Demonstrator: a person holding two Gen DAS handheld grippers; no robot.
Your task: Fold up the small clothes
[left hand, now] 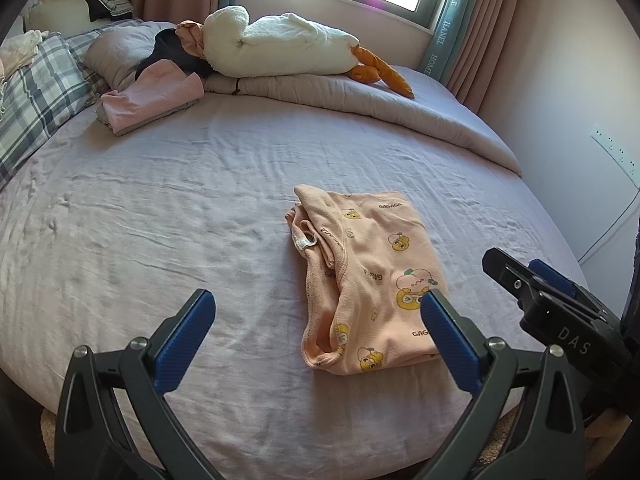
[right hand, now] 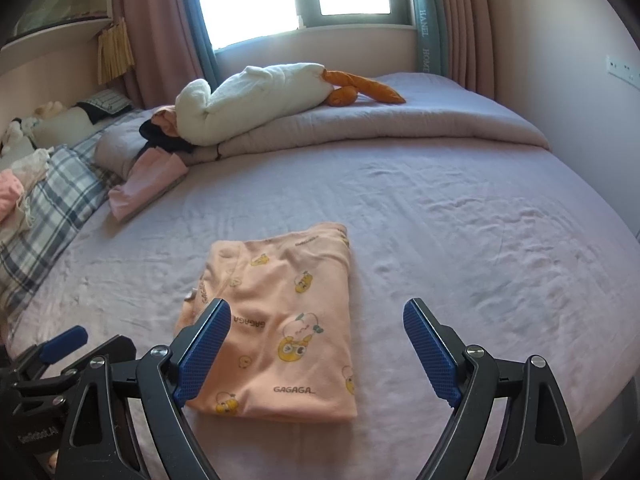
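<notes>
— Blue-padded black fingers are filling the bottom of both views. We are holding the left gripper (left hand: 318,312) with its jaws spread wide and nothing between the pads.

— Agreed, and we are keeping the right gripper (right hand: 316,320) spread wide too, gripping nothing. Where is the garment lying?

— We are seeing the small peach-pink cotton garment with yellow cartoon prints (right hand: 276,316) lying folded into a rough rectangle on the lilac bed sheet (left hand: 160,208), near the bed's front edge. In the left wrist view the left gripper's right finger (left hand: 448,336) is overlapping the garment's near right corner, but we cannot tell whether it is touching the cloth.

— In the right wrist view the left finger (right hand: 204,352) is crossing the garment's near left corner in the same way; contact is unclear there as well.

— Toward the bed's far edge we are seeing a long white plush goose with orange feet (left hand: 276,44) resting on a folded greyish quilt (left hand: 360,96).

— And toward the far left corner a folded pink cloth (left hand: 152,98) is lying beside a grey-and-white plaid pillow (left hand: 36,88), well apart from the garment.
</notes>
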